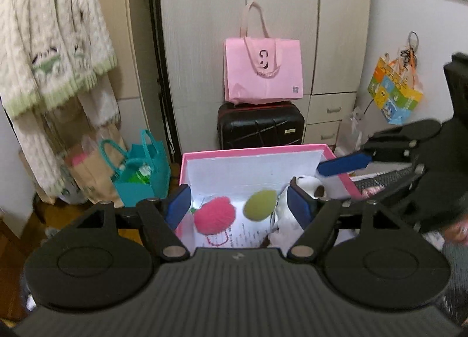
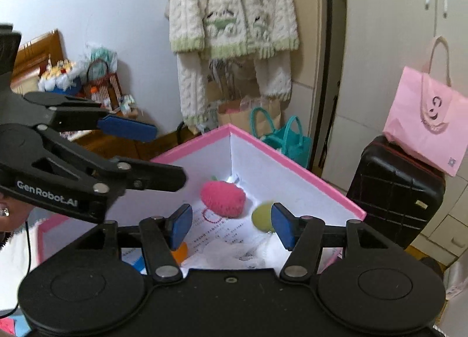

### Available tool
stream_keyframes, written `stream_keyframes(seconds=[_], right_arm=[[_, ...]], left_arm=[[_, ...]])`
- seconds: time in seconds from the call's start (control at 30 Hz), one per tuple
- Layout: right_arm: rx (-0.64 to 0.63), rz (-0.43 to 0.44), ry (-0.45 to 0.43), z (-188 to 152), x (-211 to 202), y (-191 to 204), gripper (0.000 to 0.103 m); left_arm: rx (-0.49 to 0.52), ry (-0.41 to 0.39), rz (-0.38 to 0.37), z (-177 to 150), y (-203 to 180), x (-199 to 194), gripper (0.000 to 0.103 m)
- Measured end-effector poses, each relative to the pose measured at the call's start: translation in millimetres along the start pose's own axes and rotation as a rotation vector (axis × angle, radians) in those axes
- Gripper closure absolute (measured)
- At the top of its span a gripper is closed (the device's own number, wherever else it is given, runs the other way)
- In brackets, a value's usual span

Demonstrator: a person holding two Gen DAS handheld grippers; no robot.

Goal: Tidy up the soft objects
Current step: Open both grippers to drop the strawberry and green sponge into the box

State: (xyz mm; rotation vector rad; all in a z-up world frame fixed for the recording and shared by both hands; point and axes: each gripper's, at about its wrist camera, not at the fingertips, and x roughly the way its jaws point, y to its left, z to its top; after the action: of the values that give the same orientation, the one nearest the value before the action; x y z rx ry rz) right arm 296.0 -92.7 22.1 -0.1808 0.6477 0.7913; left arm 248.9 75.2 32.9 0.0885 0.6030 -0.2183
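1. While both grippers hang over it, one pink-rimmed box (image 1: 257, 148) with white inner walls sits open, and three soft things can be counted inside: one fuzzy pink ball (image 1: 216, 215), one green egg-shaped sponge (image 1: 259, 205), and one black-and-white plush toy (image 1: 307, 187).
2. Pink ball and green sponge lie near each other on the printed paper lining the floor of the box, apart from each other; the plush toy is against the right-hand wall in the left wrist view.
3. Left gripper (image 1: 239, 209): its two blue-padded fingers stand apart with nothing clamped between them.
4. Right gripper (image 2: 231, 227): its fingers likewise stand apart, gripping nothing; the green sponge (image 2: 261, 217) shows just behind its right-hand pad.
5. Only the left wrist view shows the plush toy.
6. Only the right wrist view shows an orange thing (image 2: 180, 252) and a blue one (image 2: 137, 263) low in the box, too hidden to identify.
7. Both views show one pink tote bag (image 1: 263, 72) resting on one black suitcase (image 1: 260, 126), one teal bag (image 1: 143, 170), and one knitted cardigan (image 2: 234, 15) hanging.
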Motion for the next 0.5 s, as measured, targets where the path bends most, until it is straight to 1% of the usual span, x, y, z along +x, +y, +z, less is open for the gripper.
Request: stream_keyframes(seconds=[0.1, 0.27, 0.4, 0.5], right_arm=[[0.033, 0.004, -0.024, 0.9, -23.3, 3.1, 0.038], [0.053, -0.008, -0.063, -3.3, -65.1, 15.5, 0.038], [0.060, 0.001, -0.080, -9.7, -96.3, 29.3, 0.038], [0.059, 0.003, -0.086, -16.9, -119.6, 39.6, 0.038]], left_arm=[[0.020, 0.016, -0.032, -1.5, -5.5, -23.0, 0.031], [0.023, 0.056, -0.133, -2.4, -14.4, -59.1, 0.031], [0.047, 0.060, -0.167, -5.4, -25.4, -86.5, 0.031], [0.059, 0.066, -0.214, -8.2, -33.0, -106.1, 0.030]])
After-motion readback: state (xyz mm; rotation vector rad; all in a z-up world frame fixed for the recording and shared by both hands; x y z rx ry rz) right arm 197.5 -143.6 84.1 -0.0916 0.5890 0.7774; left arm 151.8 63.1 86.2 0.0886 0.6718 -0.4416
